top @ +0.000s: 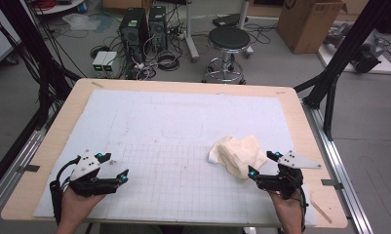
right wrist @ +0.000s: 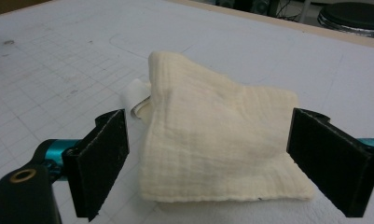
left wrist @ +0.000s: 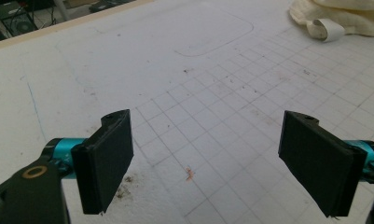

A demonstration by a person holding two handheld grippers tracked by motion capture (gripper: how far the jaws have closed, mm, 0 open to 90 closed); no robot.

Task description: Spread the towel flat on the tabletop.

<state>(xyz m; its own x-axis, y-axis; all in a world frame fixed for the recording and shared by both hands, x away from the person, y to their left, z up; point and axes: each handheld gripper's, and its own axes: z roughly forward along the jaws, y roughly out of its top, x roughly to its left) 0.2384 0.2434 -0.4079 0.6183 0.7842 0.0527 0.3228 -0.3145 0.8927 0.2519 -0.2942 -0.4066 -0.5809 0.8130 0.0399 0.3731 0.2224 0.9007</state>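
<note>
- Right tool (top: pixel 262 163) is being held wide open around the cream cloth (top: pixel 238 153), nothing gripped.
- Left tool (top: pixel 113 168) is being held wide open, empty, over the table (top: pixel 149 126).

Cream cloth (left wrist: pixel 343 18) cut off at top right edge of left gripper view. White label (right wrist: pixel 135 100) half tucked behind fold (print too small to read). Stool (right wrist: pixel 352 16) cropped at top edge, blurred.
</note>
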